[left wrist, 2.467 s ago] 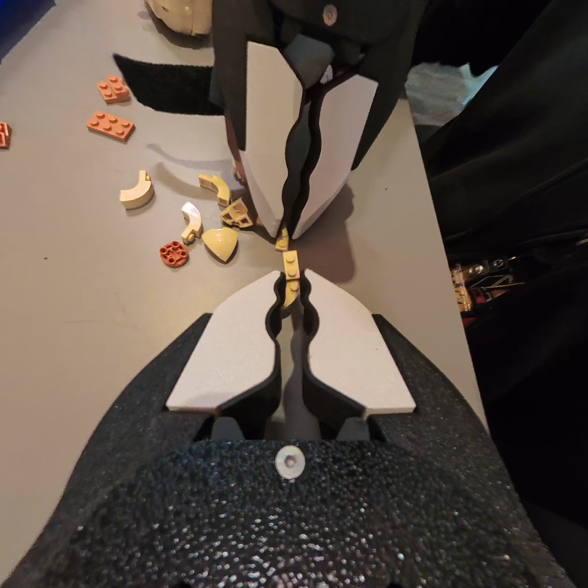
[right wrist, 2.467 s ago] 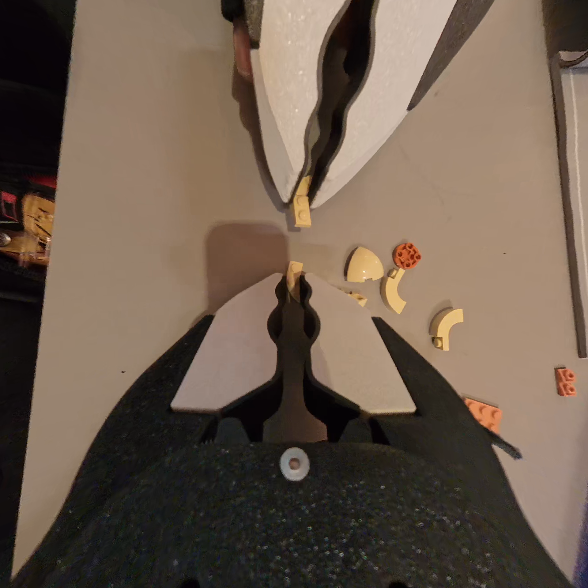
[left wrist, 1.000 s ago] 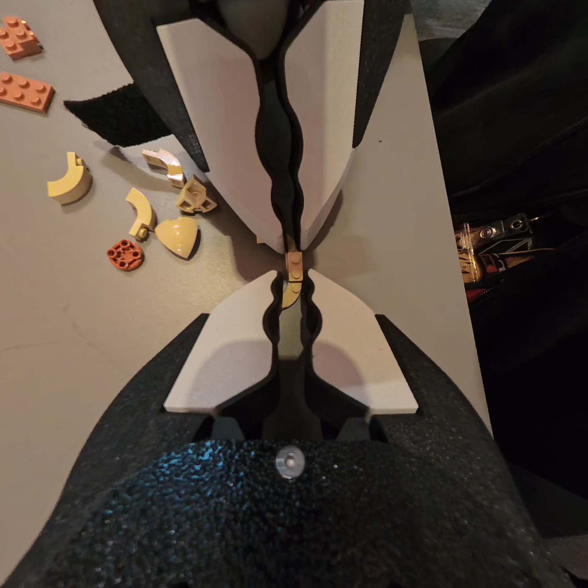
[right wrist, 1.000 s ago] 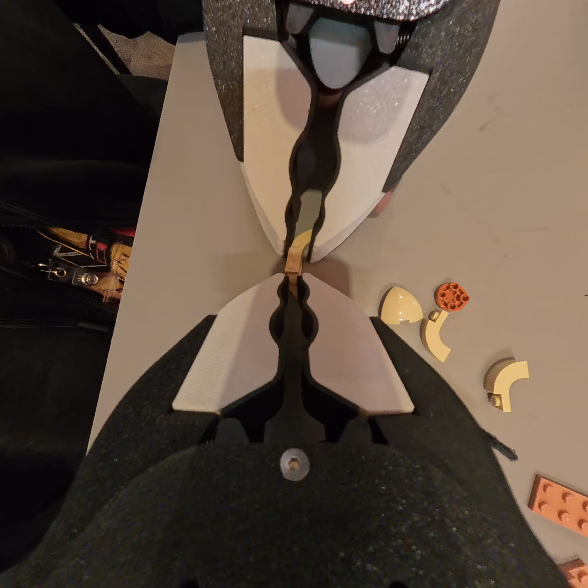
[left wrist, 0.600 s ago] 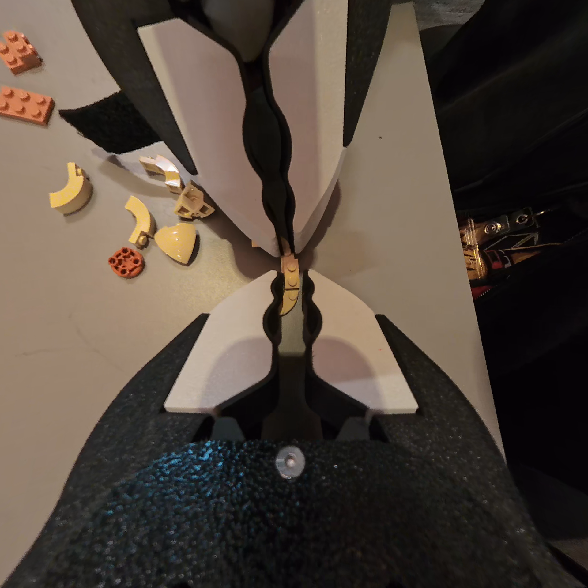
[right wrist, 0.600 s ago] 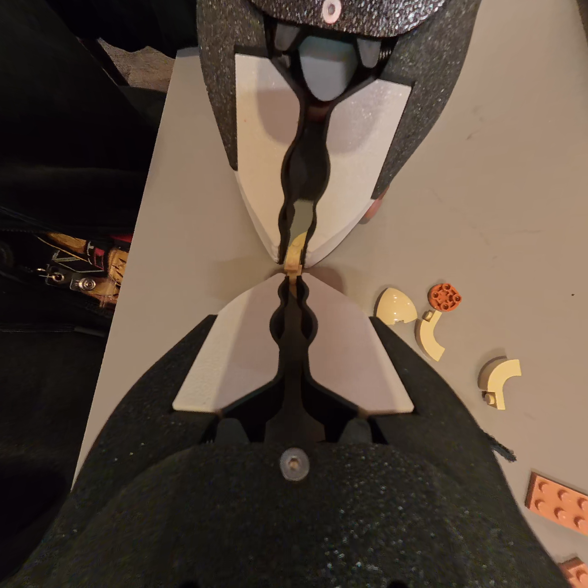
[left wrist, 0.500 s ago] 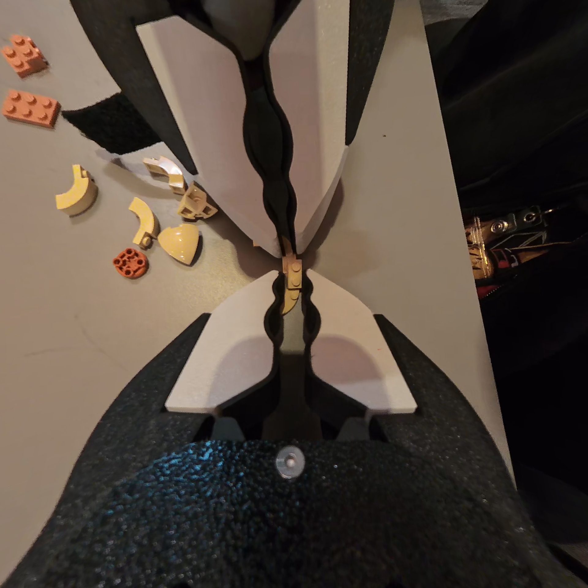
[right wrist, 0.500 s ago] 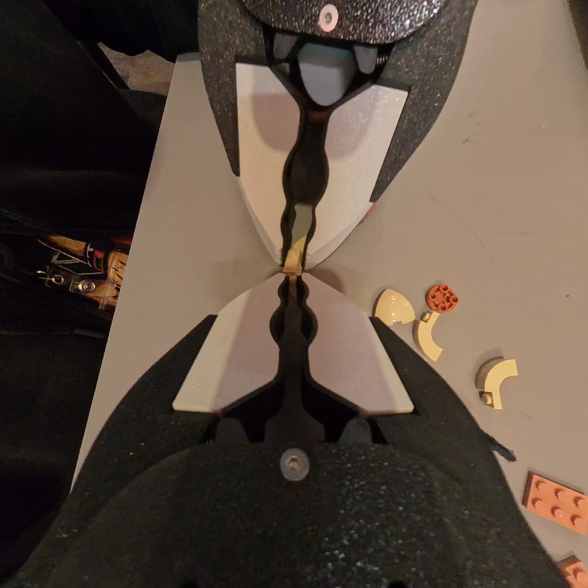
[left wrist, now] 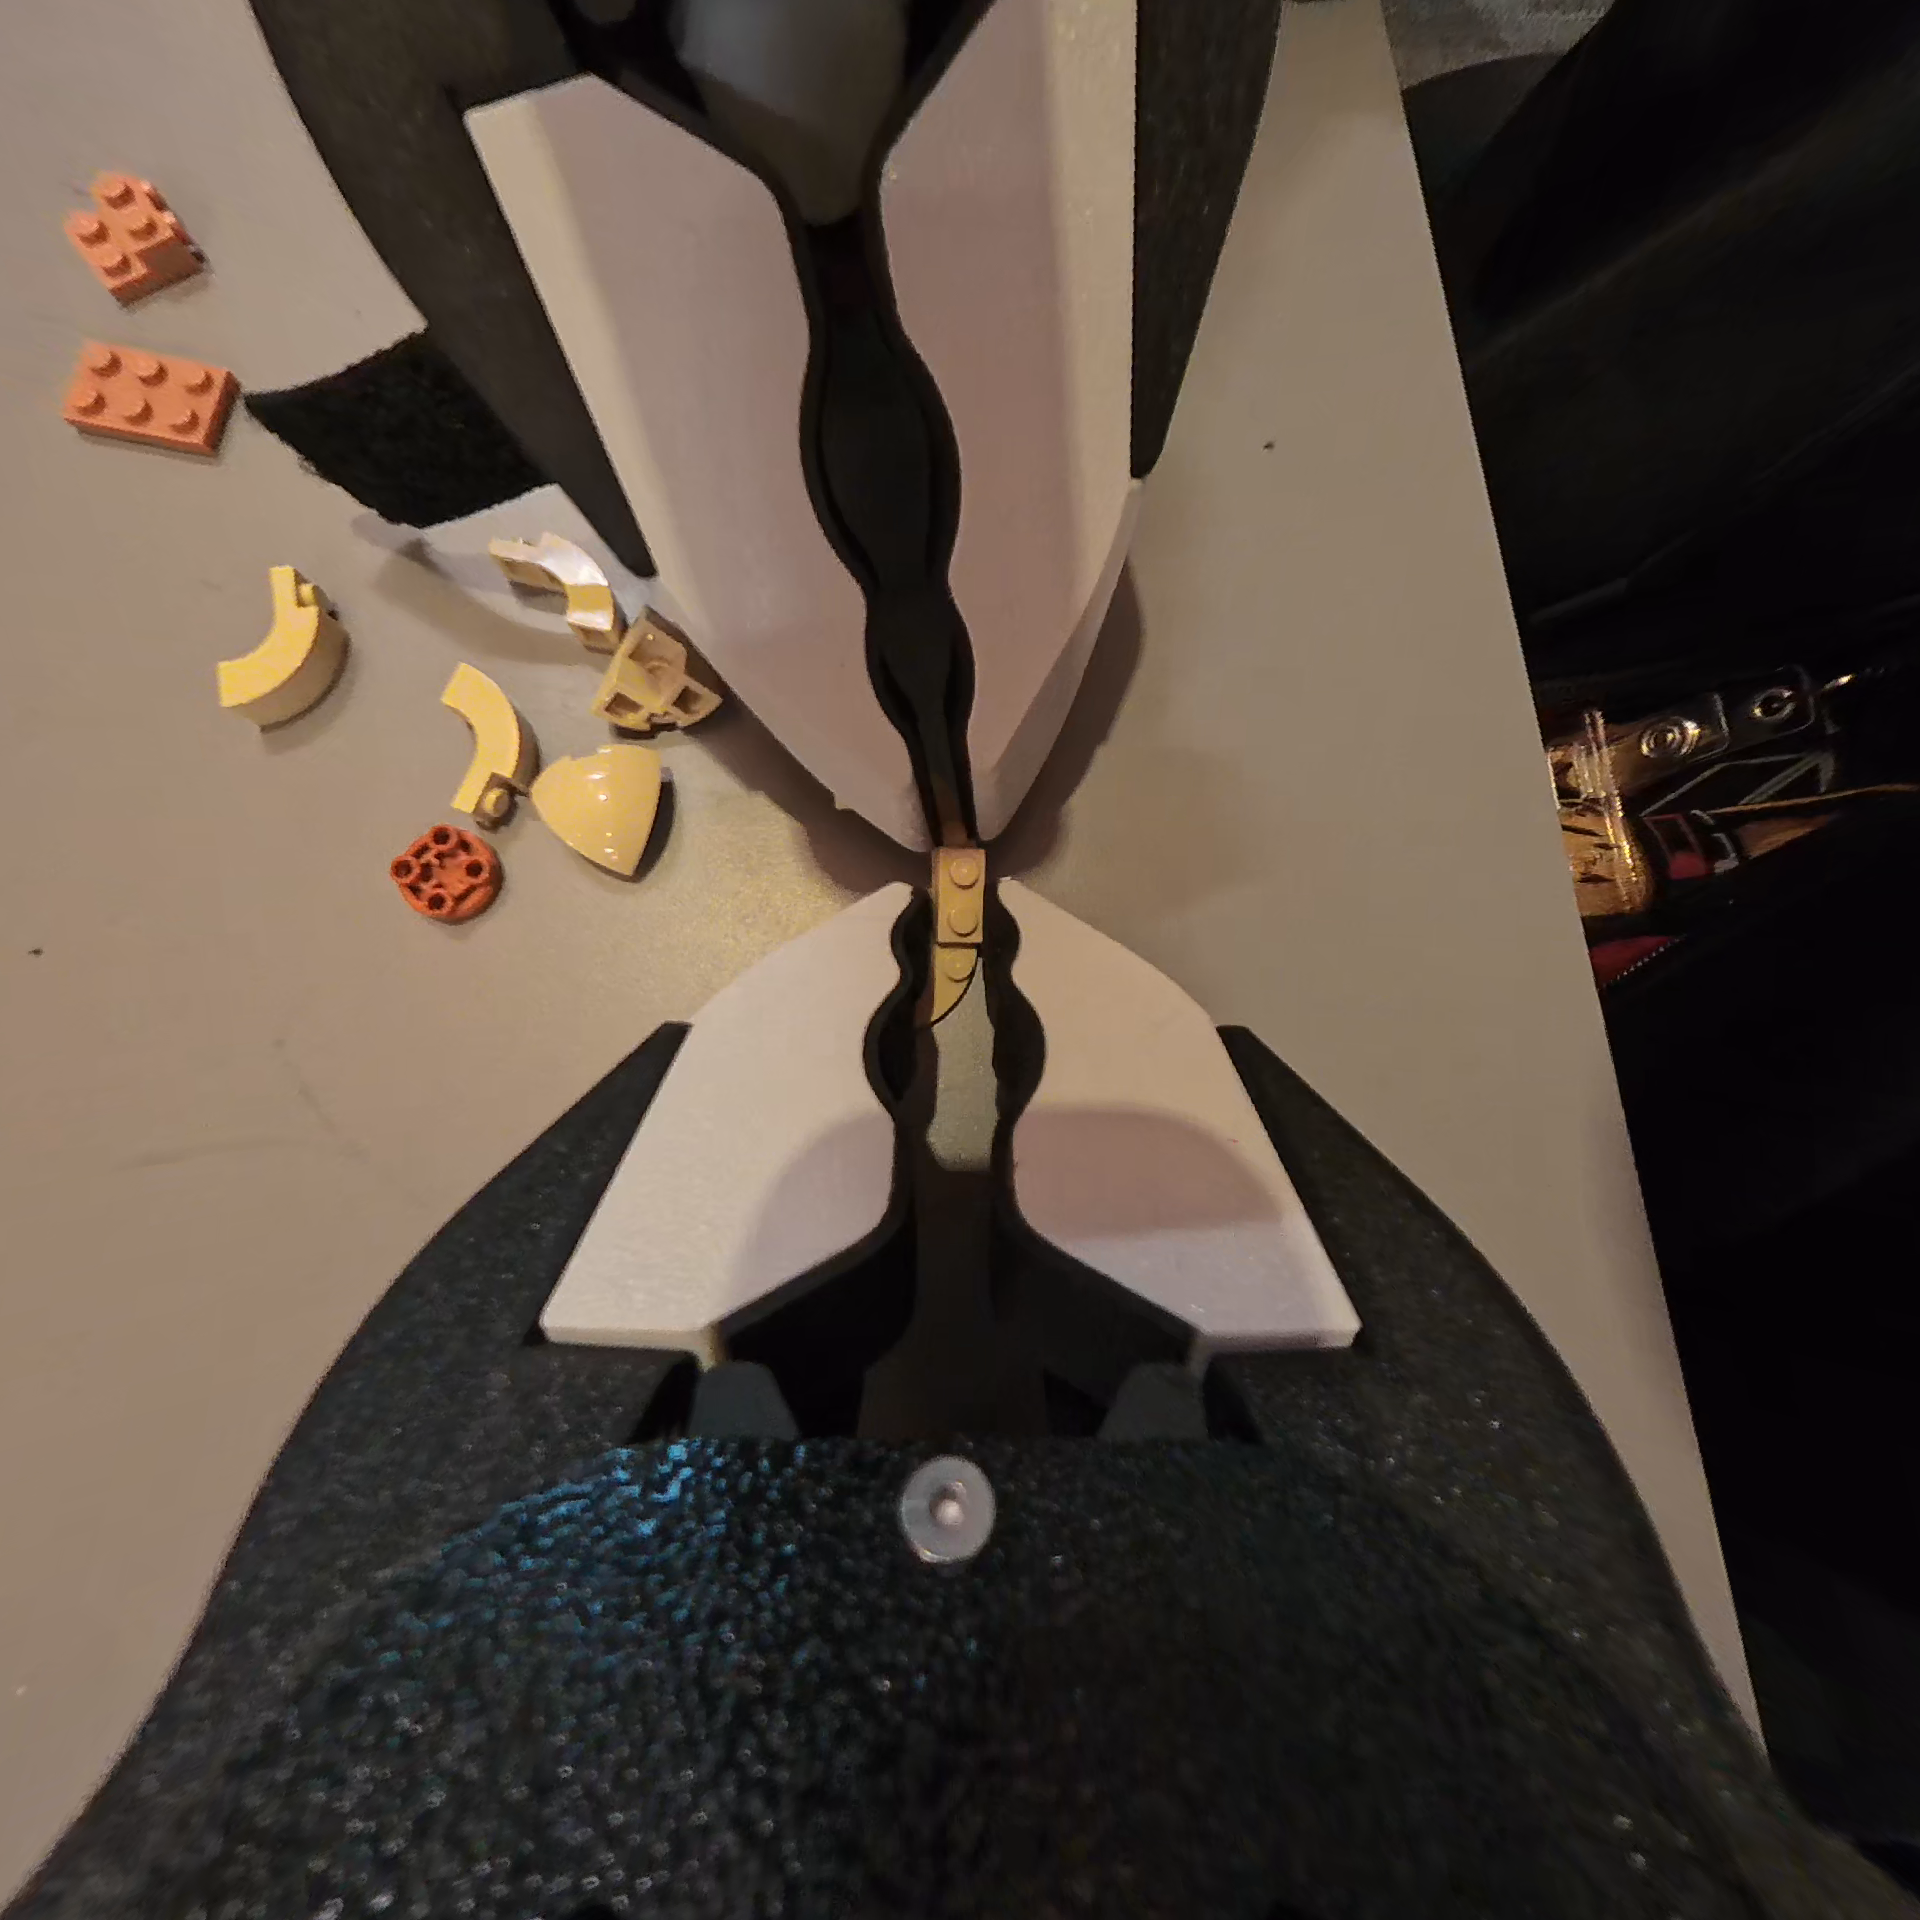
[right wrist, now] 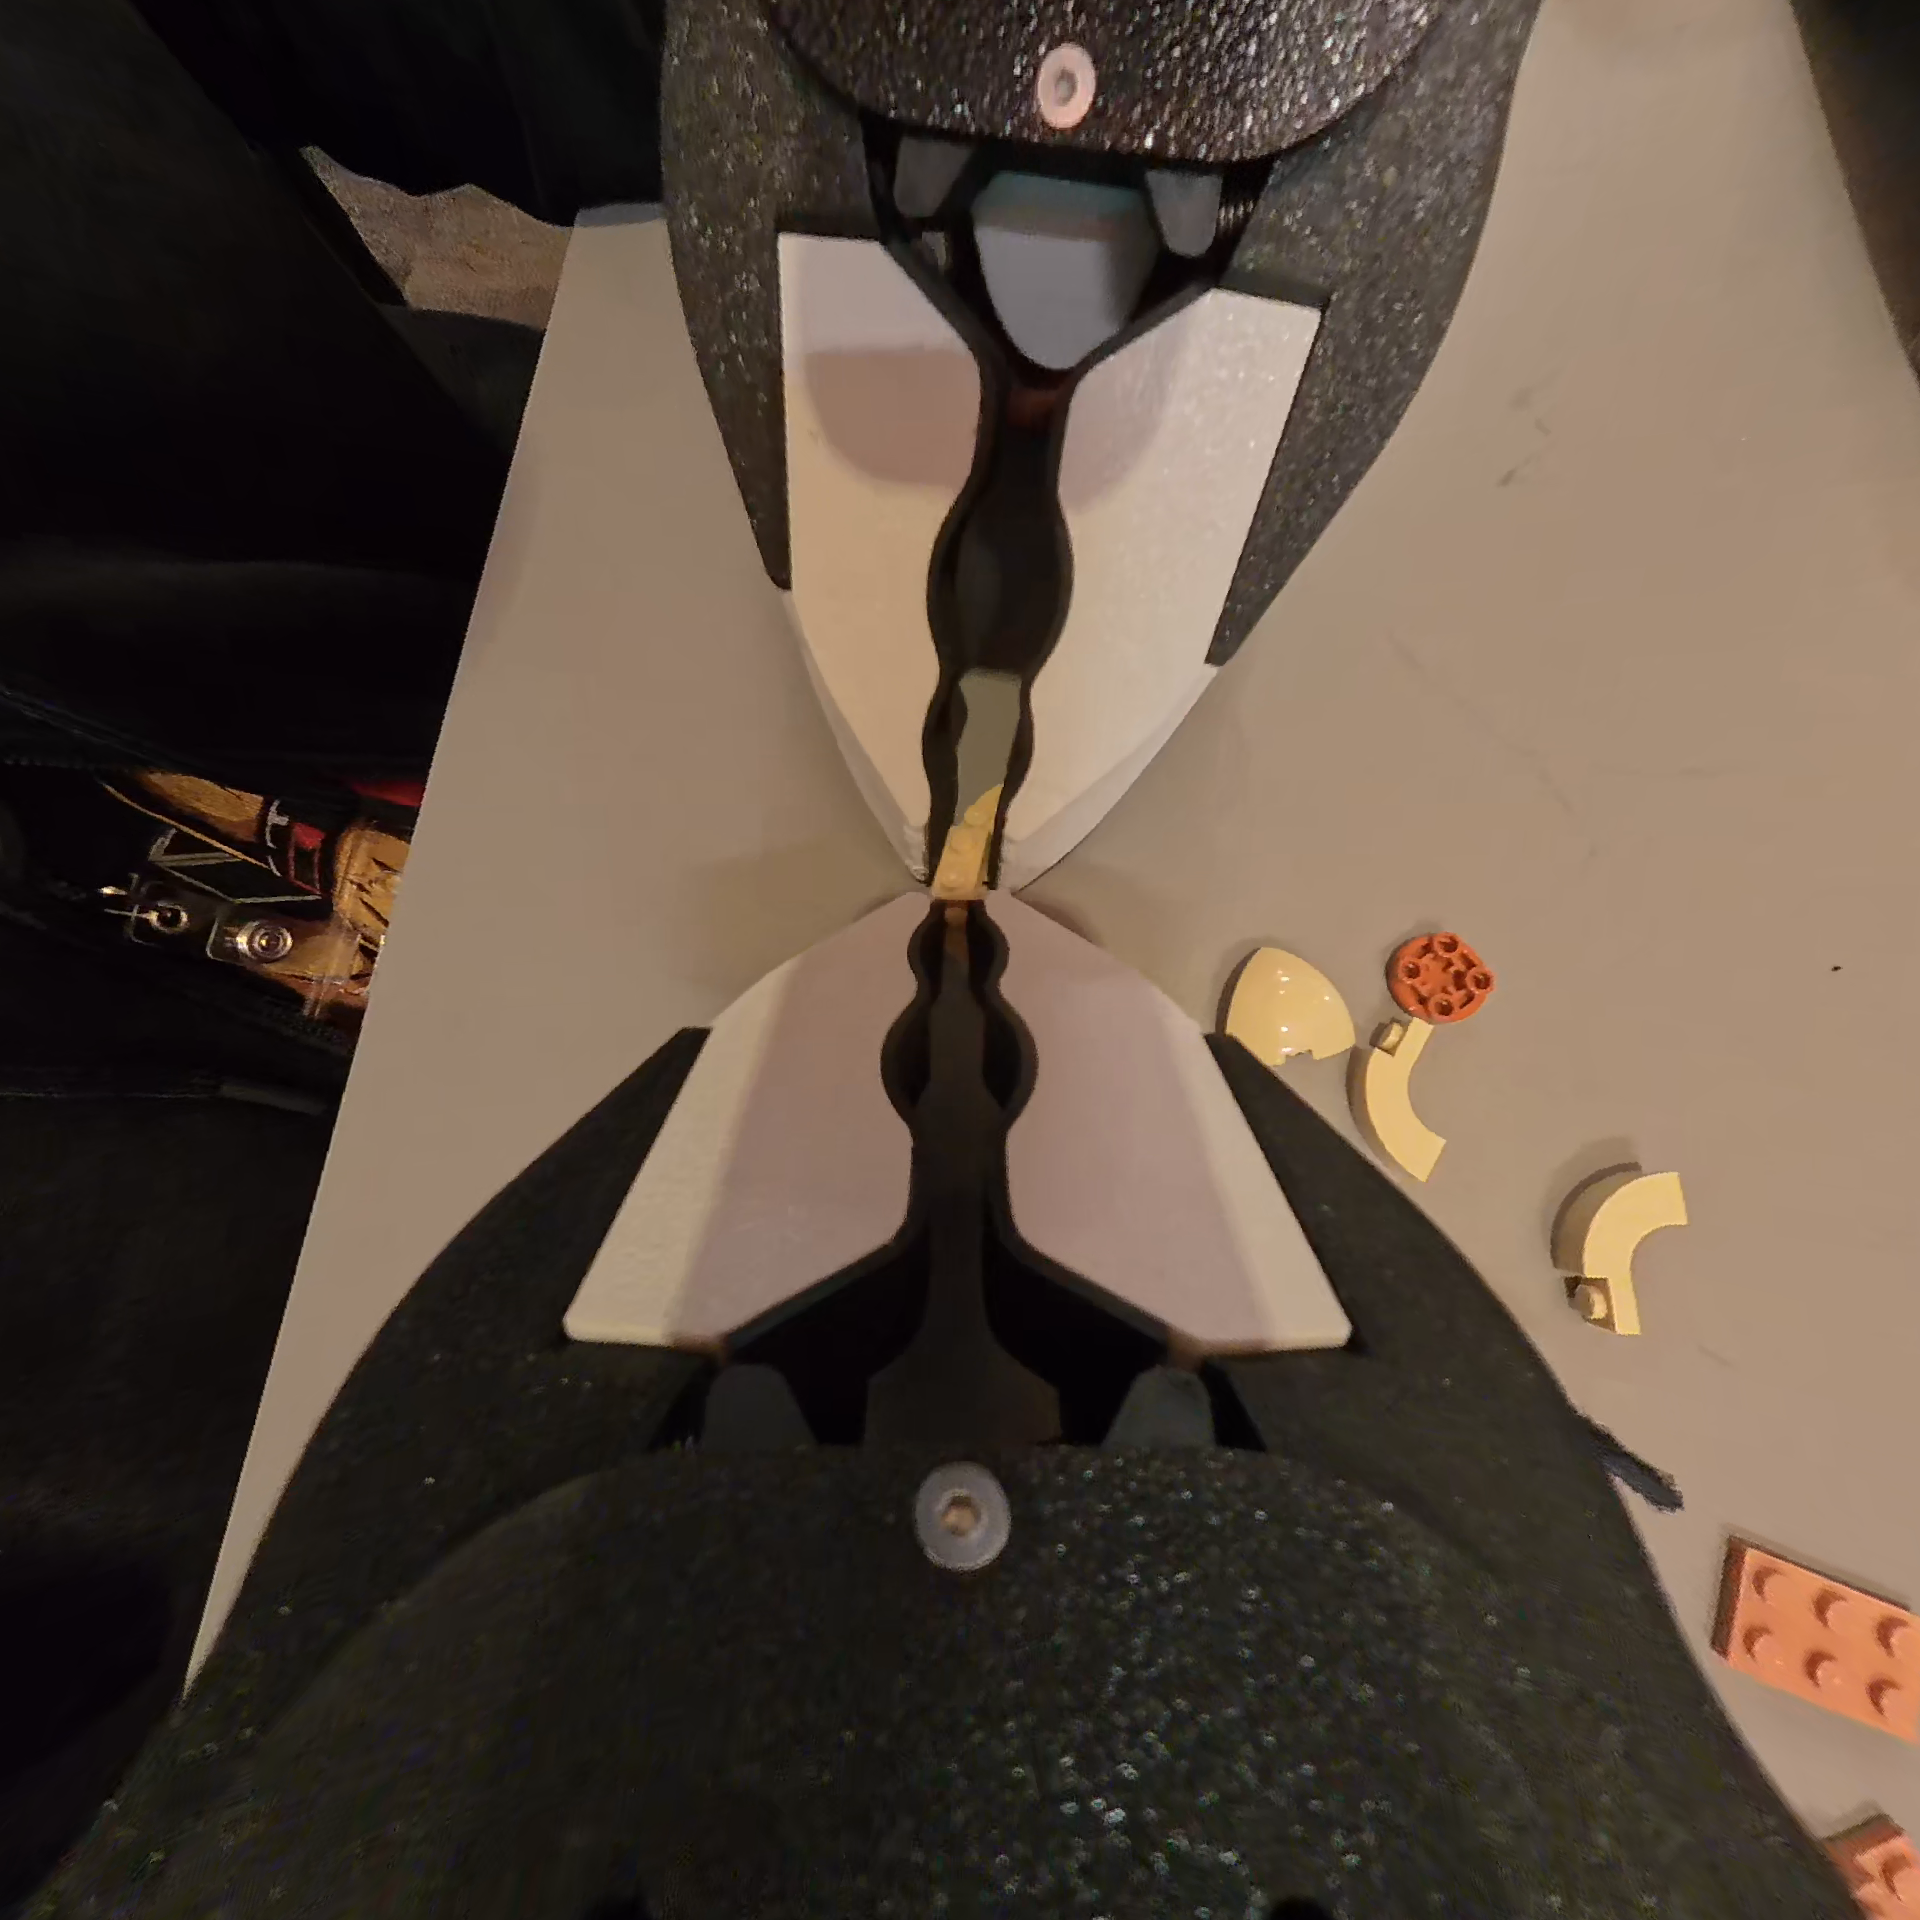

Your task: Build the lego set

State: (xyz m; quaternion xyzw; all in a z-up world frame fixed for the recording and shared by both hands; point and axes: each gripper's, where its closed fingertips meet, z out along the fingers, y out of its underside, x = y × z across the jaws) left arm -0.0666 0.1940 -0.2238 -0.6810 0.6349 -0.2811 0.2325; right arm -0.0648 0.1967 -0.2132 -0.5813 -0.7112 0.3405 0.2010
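Tan plastic is the item at risk in the left wrist view: the left gripper [left wrist: 956, 920] has its fingers closed on a small tan studded piece [left wrist: 958, 896] with a curved tan part [left wrist: 951, 982] beneath it, held above the grey counter [left wrist: 260, 1039] tip to tip with the right gripper [left wrist: 951, 821], so any sideways twist could pop the piece free toward the counter edge. In the right wrist view, the right gripper [right wrist: 954, 914] is closed on a thin tan sliver [right wrist: 954, 935] whose shape cannot be made out, and misaligned studs would likely jam the join or scatter the loose tan curved pieces [right wrist: 1397, 1112] nearby.
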